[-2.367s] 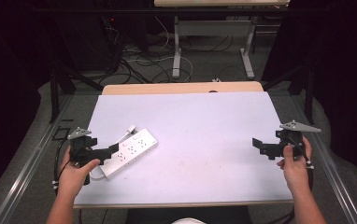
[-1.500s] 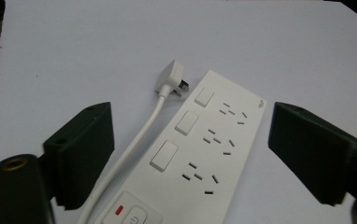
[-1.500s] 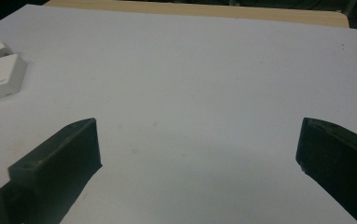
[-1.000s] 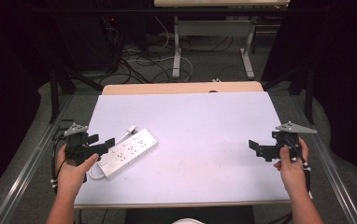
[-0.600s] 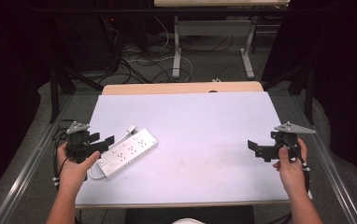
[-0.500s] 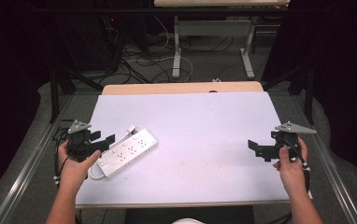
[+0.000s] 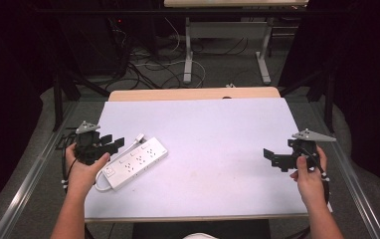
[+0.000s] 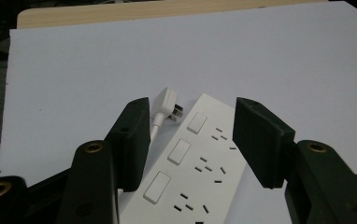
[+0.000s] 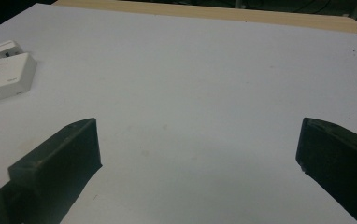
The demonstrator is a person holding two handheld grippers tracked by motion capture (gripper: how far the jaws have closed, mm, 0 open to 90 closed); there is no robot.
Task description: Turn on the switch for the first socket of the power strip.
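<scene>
Grasp not yet made: I have the left gripper (image 8: 190, 135) jaws just closing, half-spread over the power strip (image 7: 133, 163), untouched; right gripper (image 9: 197, 154) jaws spread, empty, well apart.

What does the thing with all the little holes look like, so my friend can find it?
Look at the white table, then its left side, just past the left gripper. The power strip lies there slantwise: a long white bar with rows of slots and square switches. Its own white plug lies beside it.
</scene>
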